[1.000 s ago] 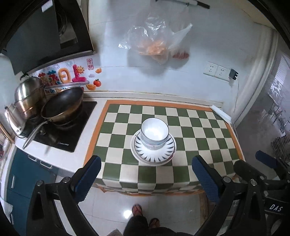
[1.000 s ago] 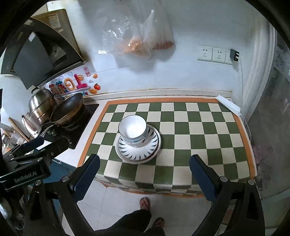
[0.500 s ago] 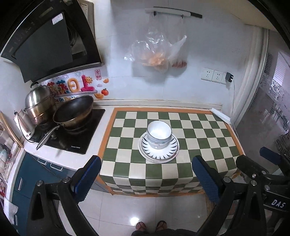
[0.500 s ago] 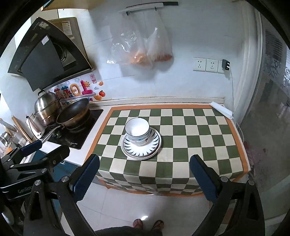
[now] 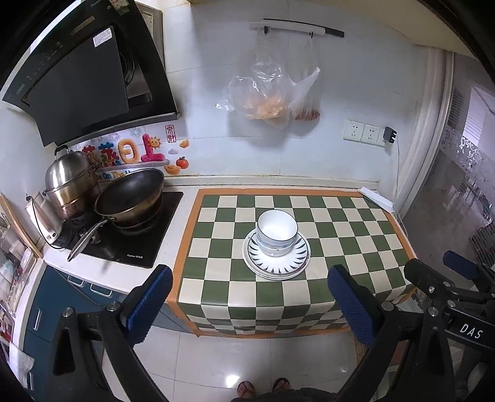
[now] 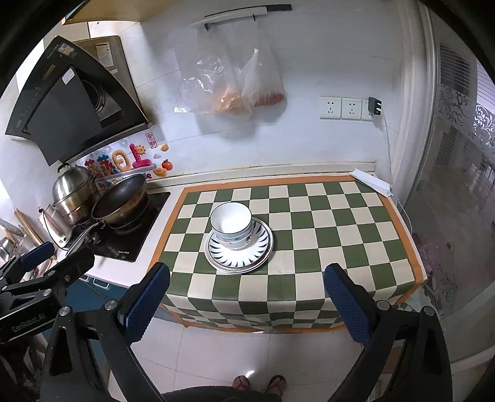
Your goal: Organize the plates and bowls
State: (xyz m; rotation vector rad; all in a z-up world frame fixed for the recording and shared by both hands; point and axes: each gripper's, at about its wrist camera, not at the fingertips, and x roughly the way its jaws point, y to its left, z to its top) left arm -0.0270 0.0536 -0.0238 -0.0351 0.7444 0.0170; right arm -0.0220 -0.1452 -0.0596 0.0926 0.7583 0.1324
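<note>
While both grippers hang in the air well short of the counter, the bowls sit nested in a short stack on the plates, near the middle of the checkered cloth. The left gripper has its jaws spread wide with nothing between them; the right gripper is likewise wide apart and holds nothing. Each shows blue, fine-dimpled pads on black metal arms with bolt heads.

Nothing lies between the grippers and the stack; only bare cloth surrounds the plates. To the left, off the cloth, a black glass hob carries a dark round wok with a long steel handle, and behind it a shiny steel pot with a domed lid. A slanted black hood hangs above them. On the white tiled wall, two clear crinkled bags with orange and red contents hang from a rail, well above the stack. White sockets sit to the right, one with a black plug. A folded white cloth lies at the far right corner.

The bowls are glossy white inside with thin dark rim lines; in the right view a small coloured pattern shows on the lower one. The plates are round, white, ringed with dark pointed strokes. The checkered cloth is green and cream squares edged in orange, draping over the front edge above a pale glossy floor.
</note>
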